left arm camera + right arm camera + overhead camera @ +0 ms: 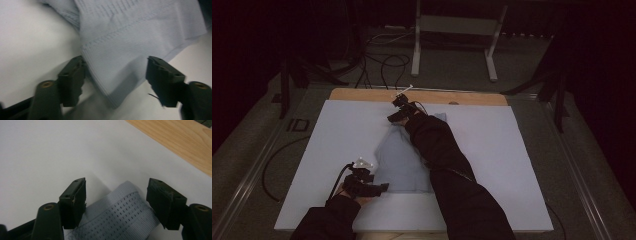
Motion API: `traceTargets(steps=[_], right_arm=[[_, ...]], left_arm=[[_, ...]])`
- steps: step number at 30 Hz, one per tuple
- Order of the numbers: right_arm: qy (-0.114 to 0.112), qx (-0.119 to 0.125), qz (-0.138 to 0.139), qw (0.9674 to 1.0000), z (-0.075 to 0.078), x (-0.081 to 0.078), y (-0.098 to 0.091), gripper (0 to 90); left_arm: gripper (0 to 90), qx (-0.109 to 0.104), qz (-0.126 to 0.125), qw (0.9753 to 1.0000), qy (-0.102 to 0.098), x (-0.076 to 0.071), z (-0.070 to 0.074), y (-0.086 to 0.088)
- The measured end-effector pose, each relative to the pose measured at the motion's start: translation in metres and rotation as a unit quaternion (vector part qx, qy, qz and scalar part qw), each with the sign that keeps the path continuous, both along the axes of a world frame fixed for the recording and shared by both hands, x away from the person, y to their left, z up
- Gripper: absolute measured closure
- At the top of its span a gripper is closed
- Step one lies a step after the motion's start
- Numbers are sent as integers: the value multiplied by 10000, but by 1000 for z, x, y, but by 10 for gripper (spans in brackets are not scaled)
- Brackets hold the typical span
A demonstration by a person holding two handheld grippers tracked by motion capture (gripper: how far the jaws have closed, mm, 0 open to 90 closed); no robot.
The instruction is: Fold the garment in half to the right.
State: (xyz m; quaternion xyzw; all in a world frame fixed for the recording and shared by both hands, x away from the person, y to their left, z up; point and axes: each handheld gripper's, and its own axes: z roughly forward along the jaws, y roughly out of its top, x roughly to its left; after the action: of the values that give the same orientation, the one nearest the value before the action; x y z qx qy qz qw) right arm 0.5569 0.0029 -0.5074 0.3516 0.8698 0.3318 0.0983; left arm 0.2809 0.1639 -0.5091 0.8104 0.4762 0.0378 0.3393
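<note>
A pale blue ribbed cloth [402, 160] lies crumpled in the middle of the white board [337, 130]. My left gripper [384, 187] sits low at the cloth's near left corner. In the left gripper view that hemmed corner [130, 32] lies between the jaws of the left gripper [115, 61], which stand apart with a gap on the right side. My right gripper [394, 117] reaches across to the cloth's far end. In the right gripper view a perforated band of the cloth [117, 217] lies between the spread jaws of the right gripper [116, 181].
The board rests on a wooden table whose bare strip [362, 95] [175, 142] shows along the far edge. Beyond it, a metal stand [454, 25] and loose cables [382, 65] are on the floor. A cable [337, 180] trails from the left gripper.
</note>
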Motion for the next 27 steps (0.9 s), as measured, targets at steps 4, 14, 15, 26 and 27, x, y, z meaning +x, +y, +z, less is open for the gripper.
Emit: traceTargets(steps=[4,14,15,26,27], right_arm=[[32,-145,-5,9999,-3,1,4,404],[-170,-738,134,9970,-5,-2,9,701],[-174,-749,136,9969,-5,-1,10,725],[-234,-717,147,9970,3,-3,6,874],[-236,-684,161,9972,5,-3,5,874]], left_arm=[[424,9,-2,10000,2,-1,0,0],[706,13,-274,9996,68,-3,-1,-6],[745,-12,-251,9996,83,-3,-1,-6],[866,-143,-309,9993,125,1,1,-4],[867,-137,-298,9994,97,1,2,-5]])
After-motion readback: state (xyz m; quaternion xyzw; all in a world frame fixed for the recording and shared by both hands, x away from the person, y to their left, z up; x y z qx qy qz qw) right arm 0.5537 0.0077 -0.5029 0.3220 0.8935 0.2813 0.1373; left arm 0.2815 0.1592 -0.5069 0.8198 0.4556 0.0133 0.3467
